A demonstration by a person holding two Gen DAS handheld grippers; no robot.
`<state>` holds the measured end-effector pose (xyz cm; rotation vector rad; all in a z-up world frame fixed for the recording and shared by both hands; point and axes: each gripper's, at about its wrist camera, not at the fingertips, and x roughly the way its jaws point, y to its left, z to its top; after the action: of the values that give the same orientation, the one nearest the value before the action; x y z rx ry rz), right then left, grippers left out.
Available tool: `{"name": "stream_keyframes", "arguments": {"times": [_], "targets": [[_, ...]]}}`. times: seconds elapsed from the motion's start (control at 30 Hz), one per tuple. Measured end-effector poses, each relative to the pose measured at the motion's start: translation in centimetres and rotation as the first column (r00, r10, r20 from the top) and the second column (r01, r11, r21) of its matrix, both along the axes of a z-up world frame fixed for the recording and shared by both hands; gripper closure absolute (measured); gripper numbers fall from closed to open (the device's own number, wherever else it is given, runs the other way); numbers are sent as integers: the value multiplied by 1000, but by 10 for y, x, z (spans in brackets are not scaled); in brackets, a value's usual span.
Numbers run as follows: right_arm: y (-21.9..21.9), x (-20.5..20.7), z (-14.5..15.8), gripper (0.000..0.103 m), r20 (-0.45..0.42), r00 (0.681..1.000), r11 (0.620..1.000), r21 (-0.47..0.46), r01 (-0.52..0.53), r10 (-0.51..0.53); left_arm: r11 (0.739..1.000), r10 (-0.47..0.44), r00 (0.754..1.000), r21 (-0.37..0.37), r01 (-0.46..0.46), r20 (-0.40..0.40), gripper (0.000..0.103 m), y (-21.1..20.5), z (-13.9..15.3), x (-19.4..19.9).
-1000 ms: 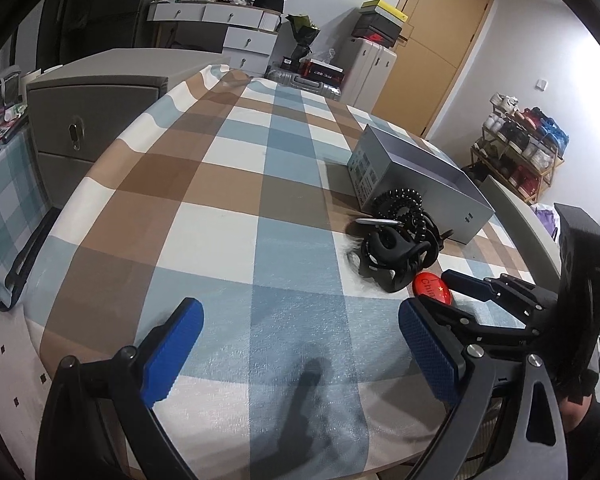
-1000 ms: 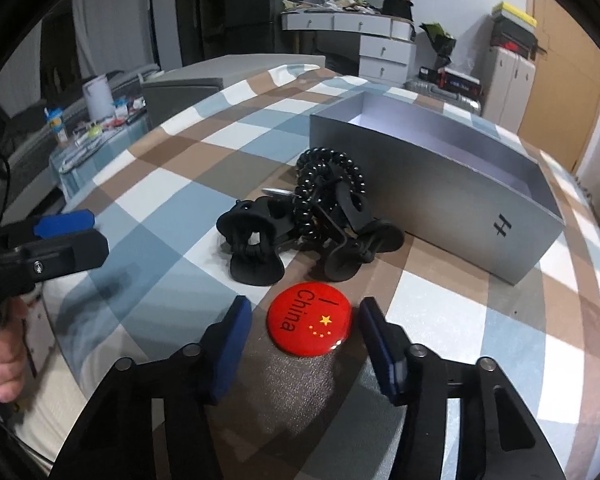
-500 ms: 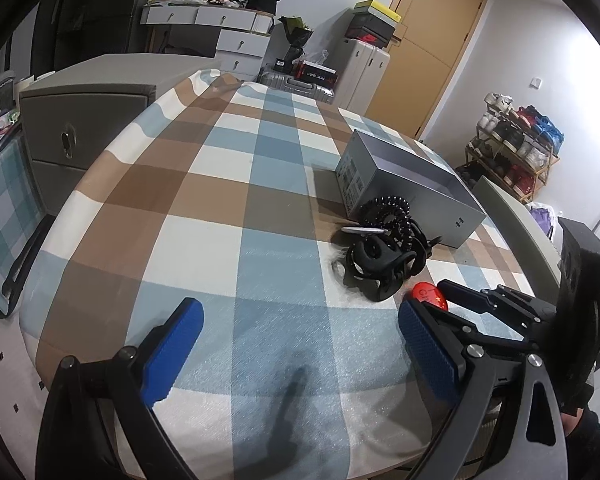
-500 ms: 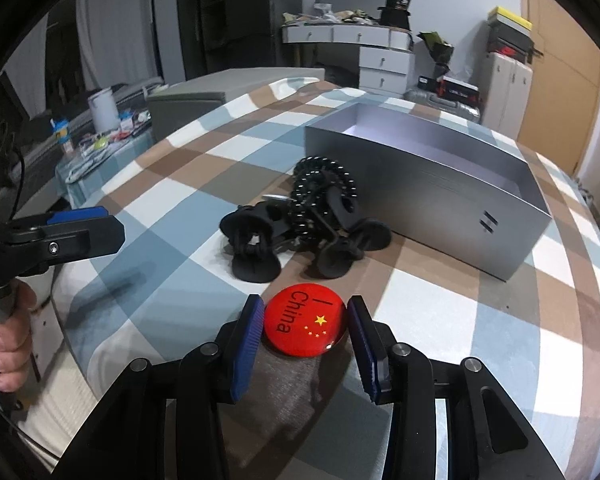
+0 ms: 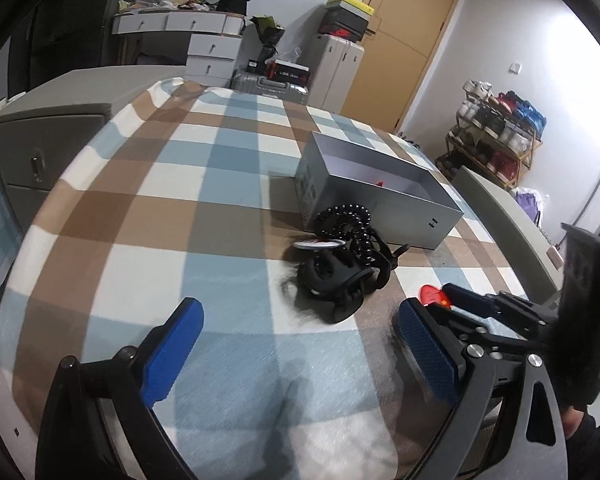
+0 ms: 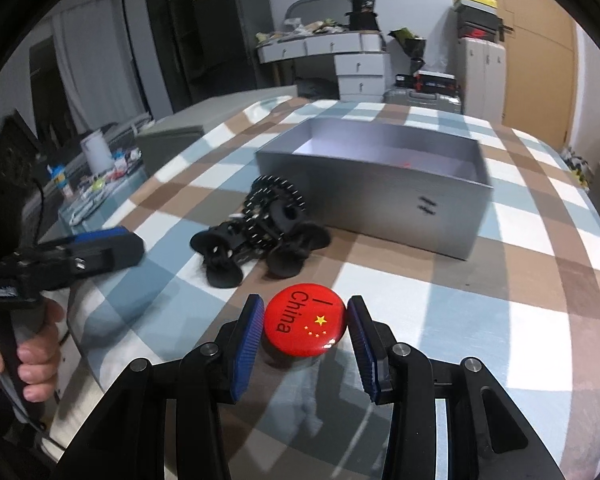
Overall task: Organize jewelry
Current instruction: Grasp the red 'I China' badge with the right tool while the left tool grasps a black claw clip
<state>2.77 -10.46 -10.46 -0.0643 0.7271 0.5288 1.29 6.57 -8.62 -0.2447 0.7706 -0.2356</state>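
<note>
My right gripper (image 6: 305, 326) is shut on a round red "I China" badge (image 6: 305, 326), its blue pads against both edges, held just above the checked tablecloth. The badge (image 5: 432, 295) and right gripper also show at the right of the left wrist view. A pile of black hair claws and a coiled hair tie (image 6: 266, 226) (image 5: 342, 256) lies in front of an open grey box (image 6: 380, 196) (image 5: 374, 196); something small and red lies inside the box. My left gripper (image 5: 296, 344) is open and empty above the near table edge.
The round table (image 5: 148, 208) with a blue, brown and white check cloth fills both views. A grey cabinet (image 5: 48, 132) stands to its left. Drawers, suitcases, a door and a shoe rack (image 5: 496, 148) stand beyond.
My right gripper has closed on the red badge and lifted it a little. My left gripper has drawn back slightly and stays open.
</note>
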Motion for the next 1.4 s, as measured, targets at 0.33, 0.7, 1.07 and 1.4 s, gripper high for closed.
{"name": "stream_keyframes", "arguments": {"times": [0.33,0.7,1.07,1.4], "targets": [[-38,-2,7,61,19,997,995,63,74,-76,997,-80,996,0,80,-26,7,-9,-8,29],[-58,2,4,61,0,992,987,100,123,-123,989,-150,988,-12,149,-32,17,-20,-11,38],[-59,-2,7,61,11,993,987,112,114,-116,979,-201,978,6,202,-61,54,-24,-9,35],[-56,-6,16,61,28,994,989,109,102,-106,977,-211,977,33,212,-37,55,-24,0,19]]}}
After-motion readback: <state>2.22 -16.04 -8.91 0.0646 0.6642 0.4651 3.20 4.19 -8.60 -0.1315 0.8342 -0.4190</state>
